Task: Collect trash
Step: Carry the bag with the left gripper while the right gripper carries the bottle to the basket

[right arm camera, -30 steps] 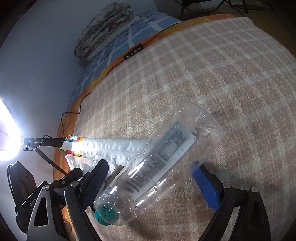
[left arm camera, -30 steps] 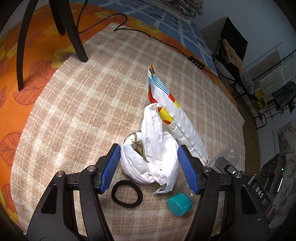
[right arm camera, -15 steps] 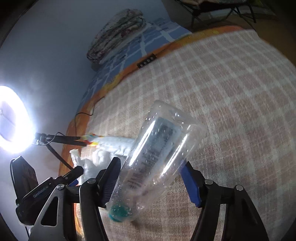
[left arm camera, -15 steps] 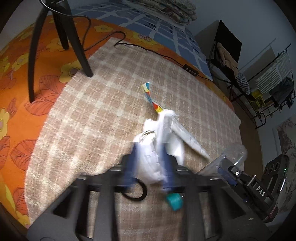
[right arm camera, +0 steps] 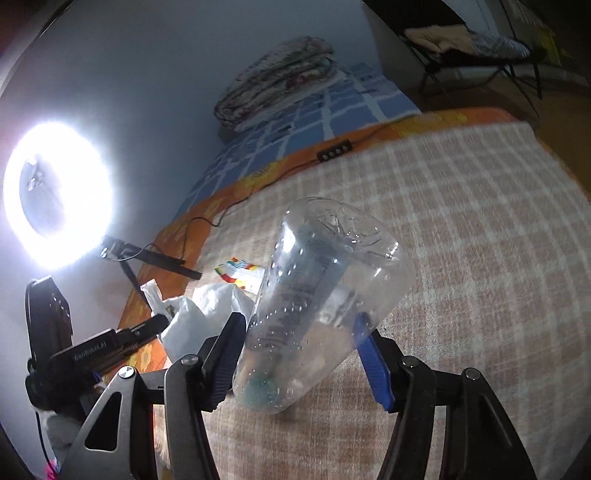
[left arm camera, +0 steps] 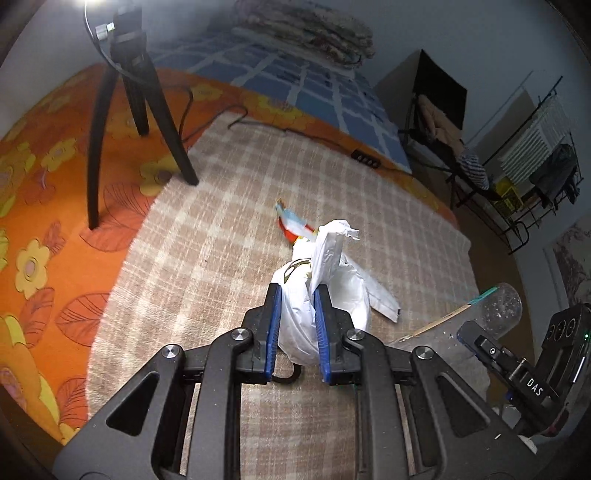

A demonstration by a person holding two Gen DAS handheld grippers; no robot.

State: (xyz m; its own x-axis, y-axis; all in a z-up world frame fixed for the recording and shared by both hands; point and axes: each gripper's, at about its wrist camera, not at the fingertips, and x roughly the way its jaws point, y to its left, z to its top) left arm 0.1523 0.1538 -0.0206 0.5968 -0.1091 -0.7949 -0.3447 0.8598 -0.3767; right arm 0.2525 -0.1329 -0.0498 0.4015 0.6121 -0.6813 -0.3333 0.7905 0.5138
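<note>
My left gripper [left arm camera: 295, 295] is shut on a crumpled white plastic bag [left arm camera: 332, 288] and holds it above the plaid blanket [left arm camera: 221, 221]. A colourful snack wrapper [left arm camera: 291, 223] lies behind the bag. My right gripper [right arm camera: 299, 325] is shut on a clear plastic bottle [right arm camera: 317, 295] held tilted, its base pointing away. The bottle's base also shows in the left wrist view [left arm camera: 504, 304]. The white bag [right arm camera: 199, 317] and the wrapper [right arm camera: 238, 269] show to the left in the right wrist view. A black hair tie [left arm camera: 286, 374] lies under the bag, mostly hidden.
A black tripod [left arm camera: 136, 88] stands on the orange flowered sheet [left arm camera: 44, 206] at the left. A ring light [right arm camera: 55, 199] glares at the left. A power strip [left arm camera: 365, 158] with a cable lies at the blanket's far edge. Folded blankets [left arm camera: 306, 33] lie at the back.
My left gripper has shut on the white bag and lifted it. My right gripper has raised the bottle and tilted it more upright. The teal cap is no longer in view.
</note>
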